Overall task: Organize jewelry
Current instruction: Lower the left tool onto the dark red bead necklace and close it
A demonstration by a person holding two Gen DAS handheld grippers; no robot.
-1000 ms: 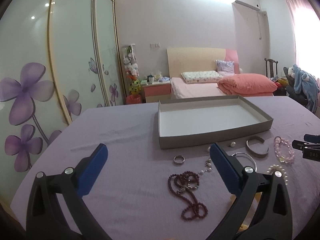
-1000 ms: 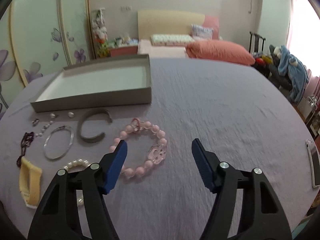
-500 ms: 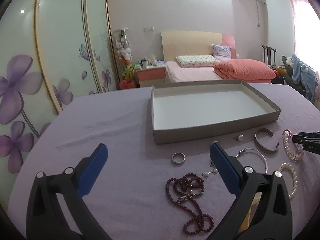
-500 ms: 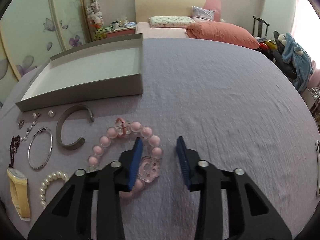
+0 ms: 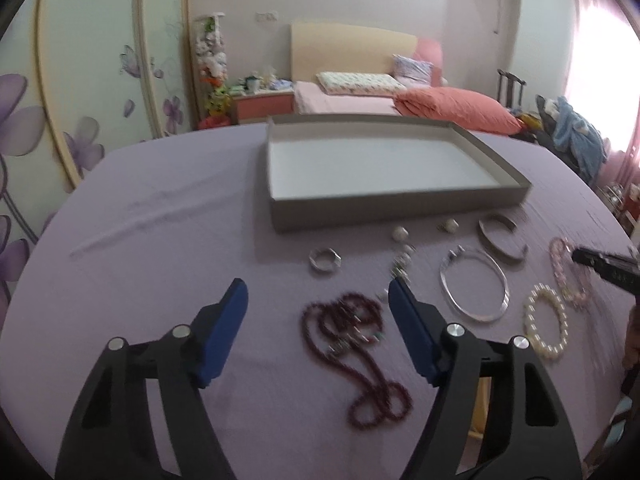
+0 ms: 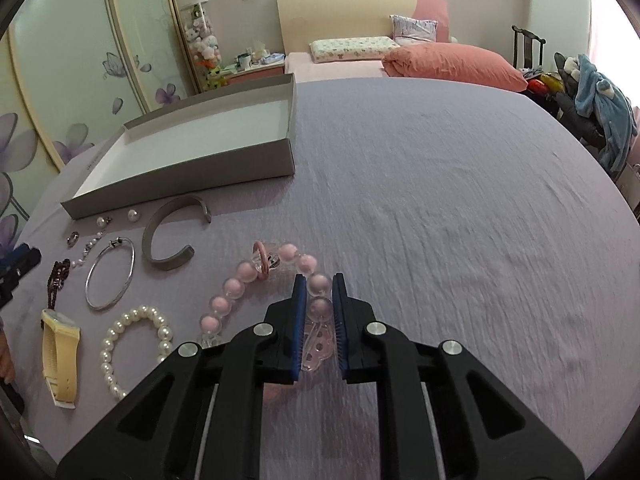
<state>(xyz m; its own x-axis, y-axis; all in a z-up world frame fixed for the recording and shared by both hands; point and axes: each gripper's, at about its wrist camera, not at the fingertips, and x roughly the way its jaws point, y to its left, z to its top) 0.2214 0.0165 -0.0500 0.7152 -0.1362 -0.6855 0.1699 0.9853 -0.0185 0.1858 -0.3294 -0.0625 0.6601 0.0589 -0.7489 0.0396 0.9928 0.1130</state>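
My right gripper is shut on the pink bead bracelet, which lies on the purple cloth; its beads sit between the blue pads. My left gripper is open and empty, low over the dark red bead necklace. The empty grey tray stands behind the jewelry; it also shows in the right wrist view. The right gripper's tip shows at the right edge of the left wrist view, on the pink bracelet.
On the cloth lie a pearl bracelet, a thin silver bangle, a grey cuff, a yellow watch, a silver ring, pearl earrings and a small pearl chain. A bed stands behind the table.
My right gripper moved down and forward and closed on the pink bead bracelet. My left gripper moved right and lower over the dark red necklace, still open.
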